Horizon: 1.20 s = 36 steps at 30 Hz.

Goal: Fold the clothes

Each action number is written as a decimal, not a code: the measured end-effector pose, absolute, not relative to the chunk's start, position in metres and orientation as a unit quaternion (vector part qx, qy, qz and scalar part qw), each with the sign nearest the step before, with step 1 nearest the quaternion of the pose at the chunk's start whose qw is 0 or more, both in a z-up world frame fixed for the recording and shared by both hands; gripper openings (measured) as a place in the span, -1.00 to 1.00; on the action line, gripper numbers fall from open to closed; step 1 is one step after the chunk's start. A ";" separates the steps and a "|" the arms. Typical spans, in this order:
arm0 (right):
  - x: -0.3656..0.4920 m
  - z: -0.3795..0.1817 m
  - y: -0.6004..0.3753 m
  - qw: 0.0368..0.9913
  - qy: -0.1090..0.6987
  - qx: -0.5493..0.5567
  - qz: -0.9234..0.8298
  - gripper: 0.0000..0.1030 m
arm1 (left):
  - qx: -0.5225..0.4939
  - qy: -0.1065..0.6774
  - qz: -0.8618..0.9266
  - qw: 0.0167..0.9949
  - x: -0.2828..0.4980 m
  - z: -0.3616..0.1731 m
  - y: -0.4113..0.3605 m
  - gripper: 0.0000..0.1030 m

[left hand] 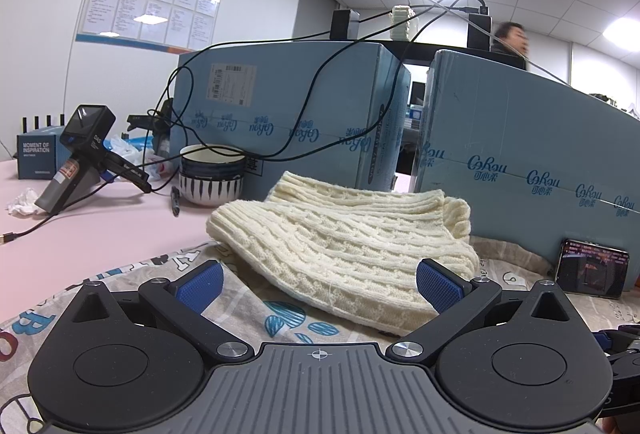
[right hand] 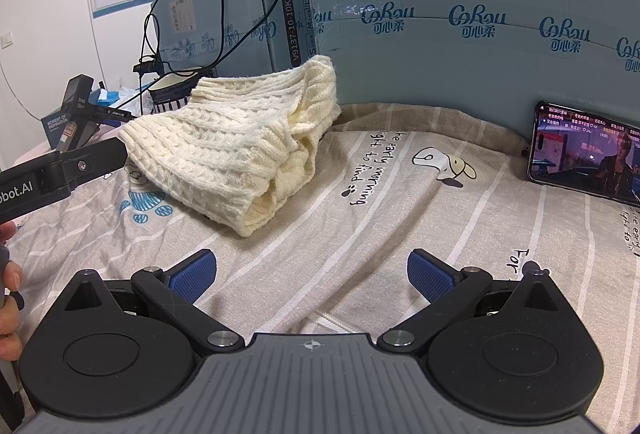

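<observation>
A cream cable-knit sweater (right hand: 236,150) lies folded in a thick bundle on a printed bedsheet (right hand: 400,194), close against two pale blue cartons (left hand: 520,162). The left gripper (left hand: 320,284) sits just before the bundle, jaws spread wide, holding nothing. The right gripper (right hand: 312,272) hovers over bare sheet, equally wide and empty. A smartphone (right hand: 588,150) leans against the nearer carton; striped bowls (left hand: 210,178) stand beyond the sweater.

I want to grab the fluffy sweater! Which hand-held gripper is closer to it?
Left. The left hand-held gripper sits right at the cream cable-knit sweater; the right hand-held gripper is back across the bedsheet.
</observation>
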State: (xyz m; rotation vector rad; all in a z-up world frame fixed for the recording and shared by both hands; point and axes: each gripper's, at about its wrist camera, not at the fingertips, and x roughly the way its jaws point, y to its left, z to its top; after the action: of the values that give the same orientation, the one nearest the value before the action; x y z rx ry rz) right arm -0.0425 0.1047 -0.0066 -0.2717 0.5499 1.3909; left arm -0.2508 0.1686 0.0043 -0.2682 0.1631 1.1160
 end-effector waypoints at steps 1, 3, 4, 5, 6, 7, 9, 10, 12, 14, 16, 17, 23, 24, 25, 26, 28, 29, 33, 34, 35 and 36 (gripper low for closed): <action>-0.043 -0.007 0.105 0.725 0.249 -0.123 0.630 1.00 | -0.127 0.077 0.527 0.837 -0.251 0.004 0.169 1.00; -0.043 -0.007 0.105 0.725 0.249 -0.123 0.630 1.00 | -0.127 0.077 0.527 0.837 -0.251 0.004 0.168 1.00; -0.043 -0.007 0.105 0.725 0.249 -0.123 0.630 1.00 | -0.127 0.077 0.527 0.837 -0.251 0.004 0.168 1.00; -0.043 -0.007 0.105 0.725 0.249 -0.123 0.630 1.00 | -0.126 0.077 0.527 0.837 -0.250 0.004 0.168 1.00; -0.043 -0.007 0.105 0.725 0.249 -0.123 0.630 1.00 | -0.126 0.077 0.527 0.837 -0.250 0.004 0.168 1.00; -0.043 -0.007 0.105 0.725 0.249 -0.123 0.630 1.00 | -0.127 0.077 0.527 0.837 -0.250 0.004 0.168 1.00; -0.043 -0.007 0.105 0.725 0.249 -0.123 0.630 1.00 | -0.126 0.077 0.527 0.837 -0.250 0.004 0.168 1.00; -0.043 -0.007 0.105 0.725 0.249 -0.123 0.630 1.00 | -0.126 0.077 0.527 0.837 -0.250 0.004 0.168 1.00; -0.043 -0.007 0.105 0.725 0.249 -0.123 0.630 1.00 | -0.126 0.077 0.526 0.837 -0.250 0.004 0.168 1.00; -0.043 -0.007 0.105 0.725 0.249 -0.123 0.630 1.00 | -0.126 0.077 0.526 0.837 -0.250 0.004 0.168 1.00; -0.043 -0.006 0.104 0.725 0.249 -0.123 0.630 1.00 | -0.126 0.077 0.526 0.837 -0.250 0.004 0.168 1.00; -0.043 -0.006 0.104 0.725 0.249 -0.123 0.630 1.00 | -0.126 0.077 0.526 0.838 -0.250 0.004 0.168 1.00; -0.043 -0.006 0.104 0.726 0.249 -0.123 0.630 1.00 | -0.126 0.078 0.525 0.838 -0.250 0.004 0.168 1.00; -0.043 -0.006 0.104 0.726 0.249 -0.123 0.630 1.00 | -0.126 0.078 0.525 0.838 -0.250 0.004 0.168 1.00; -0.043 -0.006 0.104 0.726 0.249 -0.123 0.629 1.00 | -0.126 0.078 0.525 0.838 -0.250 0.003 0.168 1.00; -0.043 -0.006 0.104 0.726 0.249 -0.123 0.629 1.00 | -0.127 0.078 0.525 0.838 -0.250 0.003 0.168 1.00; -0.043 -0.006 0.104 0.726 0.249 -0.123 0.629 1.00 | -0.127 0.078 0.524 0.838 -0.250 0.003 0.168 1.00; -0.043 -0.006 0.104 0.726 0.249 -0.123 0.629 1.00 | -0.128 0.078 0.524 0.838 -0.251 0.004 0.168 1.00; -0.042 -0.006 0.104 0.726 0.249 -0.123 0.629 1.00 | -0.128 0.079 0.523 0.839 -0.250 0.003 0.168 1.00; -0.042 -0.006 0.104 0.726 0.249 -0.123 0.629 1.00 | -0.128 0.079 0.523 0.839 -0.250 0.003 0.168 1.00; -0.042 -0.006 0.104 0.726 0.249 -0.123 0.629 1.00 | -0.129 0.079 0.524 0.839 -0.250 0.003 0.168 1.00; -0.042 -0.006 0.104 0.726 0.249 -0.123 0.629 1.00 | -0.129 0.079 0.523 0.839 -0.250 0.003 0.169 1.00</action>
State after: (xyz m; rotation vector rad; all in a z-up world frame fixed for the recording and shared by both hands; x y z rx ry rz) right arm -0.0423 0.1041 -0.0062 -0.2703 0.5481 1.3875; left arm -0.2504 0.1687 0.0031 -0.2721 0.1661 1.1070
